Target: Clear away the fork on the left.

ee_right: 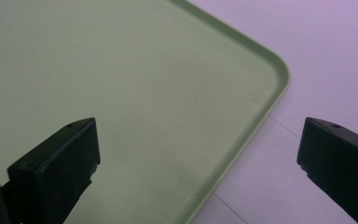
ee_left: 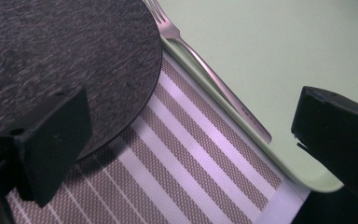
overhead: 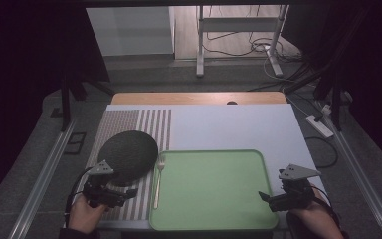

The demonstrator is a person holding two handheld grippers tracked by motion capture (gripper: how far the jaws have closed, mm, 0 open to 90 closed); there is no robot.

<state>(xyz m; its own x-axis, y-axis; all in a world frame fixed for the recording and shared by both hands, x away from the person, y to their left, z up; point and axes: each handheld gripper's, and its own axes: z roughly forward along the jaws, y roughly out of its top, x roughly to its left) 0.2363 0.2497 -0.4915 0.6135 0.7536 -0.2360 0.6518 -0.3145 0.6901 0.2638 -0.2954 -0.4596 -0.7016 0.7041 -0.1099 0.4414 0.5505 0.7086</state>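
The left gripper (overhead: 129, 193) hovers low over the striped woven placemat (overhead: 129, 124) with its jaws spread wide and nothing between them, and what lies nearest to it is the slim silver metal fork (overhead: 158, 181). In the left gripper view the fork (ee_left: 214, 79) lies ahead of the claw and toward its right-hand jaw, on the placemat (ee_left: 177, 154) and hard against the outer rim of the flat pale green plastic tray (ee_left: 270, 60). Its long axis runs along that rim, tines away from the claw and handle end toward it, so the open jaws already straddle the handle's line from above. The round dark grey speckled stone plate (ee_left: 56, 51) sits ahead of the other jaw, its edge passing beneath that jaw and coming close to the fork's tines; whether plate and fork touch is not clear. The right gripper (overhead: 267, 197) is also wide open and empty, poised over the tray's near right corner (ee_right: 265, 74), with the whole tray between it and the fork, so the left hand (overhead: 85, 215) is plainly the nearer one. I judge that a pickup would turn on closing across the thin handle without catching the tray rim beside it. The fork's handle tip is hard to make out against the rim, and the dim light blurs its tines in the high view.
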